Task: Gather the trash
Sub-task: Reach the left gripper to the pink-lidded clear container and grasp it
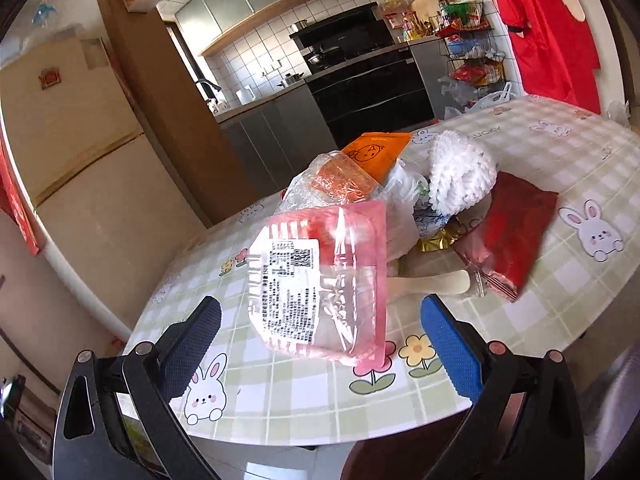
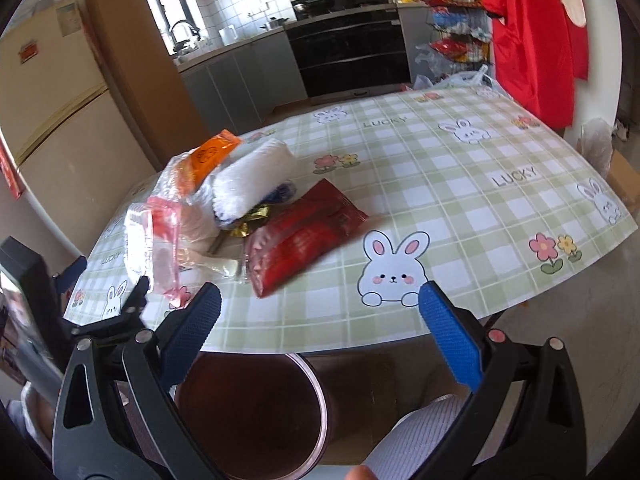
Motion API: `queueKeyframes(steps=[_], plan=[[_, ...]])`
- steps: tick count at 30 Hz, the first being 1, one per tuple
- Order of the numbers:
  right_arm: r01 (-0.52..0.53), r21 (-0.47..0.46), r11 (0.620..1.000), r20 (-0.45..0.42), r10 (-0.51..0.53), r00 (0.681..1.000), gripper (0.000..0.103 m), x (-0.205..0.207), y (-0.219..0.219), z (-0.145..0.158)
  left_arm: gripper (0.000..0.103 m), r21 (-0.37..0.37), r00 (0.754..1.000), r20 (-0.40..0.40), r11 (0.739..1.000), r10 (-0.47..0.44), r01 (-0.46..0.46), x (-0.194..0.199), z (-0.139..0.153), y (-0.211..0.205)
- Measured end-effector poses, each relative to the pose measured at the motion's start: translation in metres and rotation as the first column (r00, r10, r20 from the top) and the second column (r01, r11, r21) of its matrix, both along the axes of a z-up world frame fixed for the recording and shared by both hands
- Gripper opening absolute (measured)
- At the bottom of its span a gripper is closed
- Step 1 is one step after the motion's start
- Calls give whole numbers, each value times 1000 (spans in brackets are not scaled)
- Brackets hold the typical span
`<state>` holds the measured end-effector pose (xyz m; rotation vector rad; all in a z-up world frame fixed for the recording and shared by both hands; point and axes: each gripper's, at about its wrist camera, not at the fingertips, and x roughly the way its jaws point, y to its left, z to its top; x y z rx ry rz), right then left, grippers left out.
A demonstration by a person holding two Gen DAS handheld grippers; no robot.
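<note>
Left gripper (image 1: 320, 328) spread wide, fingers either side of pink plastic food tray (image 1: 320, 284) with printed label, not touching it. Tray tilted on edge at near-left side of table (image 1: 540, 320), leaning into trash pile: clear wrap over orange packet (image 1: 374, 152), white foam net (image 1: 460, 176), gold foil scrap (image 1: 434, 243), red pouch (image 1: 512, 232), pale plastic spoon (image 1: 432, 282). Right gripper (image 2: 320, 312) also spread, holding nothing, hanging over table's near edge just beside red pouch. Brown round stool (image 2: 256, 412) under right gripper.

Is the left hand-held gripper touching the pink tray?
Apart. In the left wrist view, the left hand-held gripper is wide open, with tablecloth visible between each finger and the pink tray.
</note>
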<state>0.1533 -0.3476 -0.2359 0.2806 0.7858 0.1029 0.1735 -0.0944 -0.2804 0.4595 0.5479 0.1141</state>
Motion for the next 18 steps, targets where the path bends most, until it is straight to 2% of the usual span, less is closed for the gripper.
queueKeyframes(steps=[6, 10, 15, 18], plan=[[18, 20, 1000, -10, -18, 1000, 97, 6, -18, -10, 98, 114, 997, 16, 990, 79, -81, 29, -31, -18], [32, 24, 999, -19, -31, 999, 97, 6, -27, -12, 98, 154, 991, -2, 979, 134, -132, 47, -44, -17], [36, 17, 999, -33, -36, 999, 97, 9, -31, -13, 98, 137, 981, -27, 973, 191, -185, 64, -51, -5], [25, 20, 999, -40, -24, 999, 97, 10, -28, -13, 95, 137, 981, -23, 973, 190, -185, 64, -51, 2]])
